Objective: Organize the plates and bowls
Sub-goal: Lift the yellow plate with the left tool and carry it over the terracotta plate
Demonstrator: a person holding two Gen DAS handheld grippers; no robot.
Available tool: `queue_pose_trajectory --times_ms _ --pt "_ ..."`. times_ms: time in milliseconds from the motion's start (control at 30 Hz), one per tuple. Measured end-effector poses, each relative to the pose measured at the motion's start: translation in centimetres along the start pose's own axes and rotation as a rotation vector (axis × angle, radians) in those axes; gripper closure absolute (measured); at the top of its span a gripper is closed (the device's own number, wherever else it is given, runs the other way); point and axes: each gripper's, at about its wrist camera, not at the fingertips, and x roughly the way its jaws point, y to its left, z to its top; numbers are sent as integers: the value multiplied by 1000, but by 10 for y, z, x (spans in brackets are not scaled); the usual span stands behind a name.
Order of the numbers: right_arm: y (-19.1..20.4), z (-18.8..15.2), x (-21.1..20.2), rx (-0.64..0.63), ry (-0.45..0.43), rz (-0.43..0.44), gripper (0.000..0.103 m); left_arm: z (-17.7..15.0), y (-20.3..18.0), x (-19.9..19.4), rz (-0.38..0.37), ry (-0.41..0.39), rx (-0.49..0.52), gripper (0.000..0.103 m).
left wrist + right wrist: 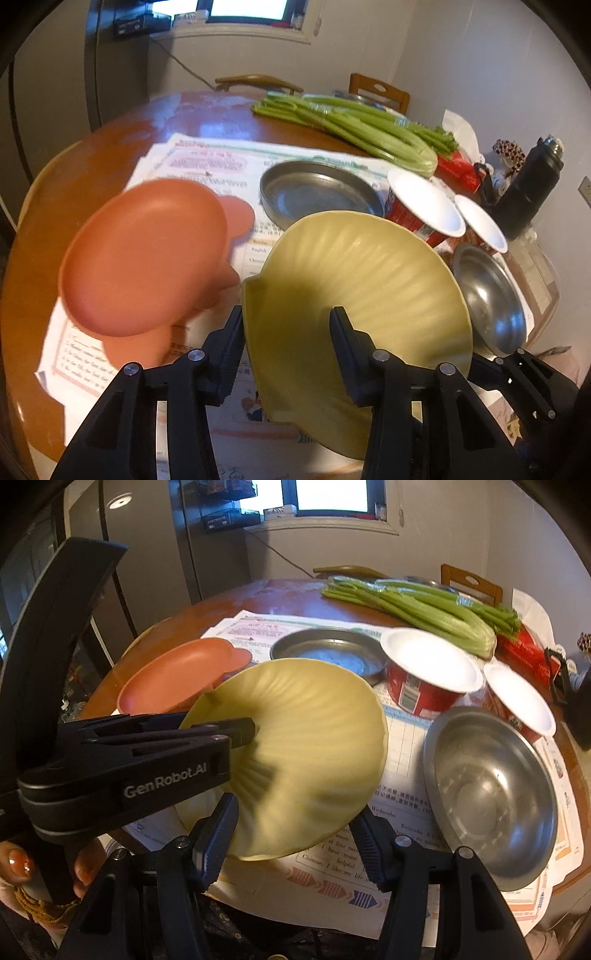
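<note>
My left gripper (288, 325) is shut on the rim of a ribbed yellow plate (362, 288) and holds it tilted above the table; it also shows in the right wrist view (303, 753), with the left gripper (243, 734) clamped on its left rim. My right gripper (295, 830) is open and empty, its jaws either side of the plate's near edge. An orange plate (147, 254) (173, 679) lies at the left. A flat steel pan (317, 192) (325, 653) sits behind. A steel bowl (491, 299) (491, 794) sits at the right.
Two red paper bowls (424, 203) (432, 672) stand behind the steel bowl. Celery (354, 122) (417, 605) lies at the back. A black bottle (528, 188) stands far right. Printed papers (207, 166) cover the round wooden table (92, 173).
</note>
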Motion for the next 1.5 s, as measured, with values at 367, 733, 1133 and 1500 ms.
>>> queue_pose_trajectory --times_ms 367,733,1133,1500 --pt "18 12 -12 -59 -35 16 42 3 15 -32 32 -52 -31 56" --pt "49 31 -8 -142 -52 59 42 5 51 -53 74 -108 -116 56" --pt "92 54 16 -216 -40 115 42 2 103 -64 125 -145 -186 56" --pt "112 72 38 -230 -24 131 42 10 133 -52 140 -127 -218 56"
